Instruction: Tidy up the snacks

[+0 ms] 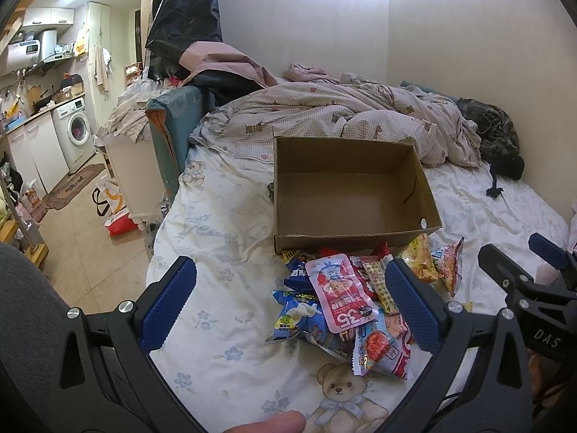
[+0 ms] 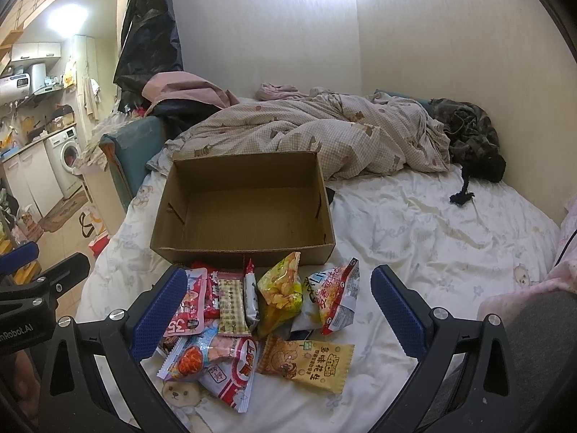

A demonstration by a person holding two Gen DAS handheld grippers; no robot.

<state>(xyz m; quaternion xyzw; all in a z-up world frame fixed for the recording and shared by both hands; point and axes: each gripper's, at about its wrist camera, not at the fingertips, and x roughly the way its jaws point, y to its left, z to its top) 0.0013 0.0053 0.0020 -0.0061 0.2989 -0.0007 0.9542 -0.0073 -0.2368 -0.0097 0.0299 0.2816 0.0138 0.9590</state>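
Snacks [image 2: 252,310] heaped on bed [image 2: 414,234], just before cardboard box [image 2: 245,209]. Box empty, nothing sorted yet. Left tongs [image 1: 288,306] and right tongs [image 2: 277,310] both spread wide, holding nothing, hovering above heap.

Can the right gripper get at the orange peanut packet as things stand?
Probably yes. The right gripper is open, and the orange peanut packet lies flat on the bed sheet between its fingers, on the pile's near edge. Only its left end sits against a red-and-white packet.
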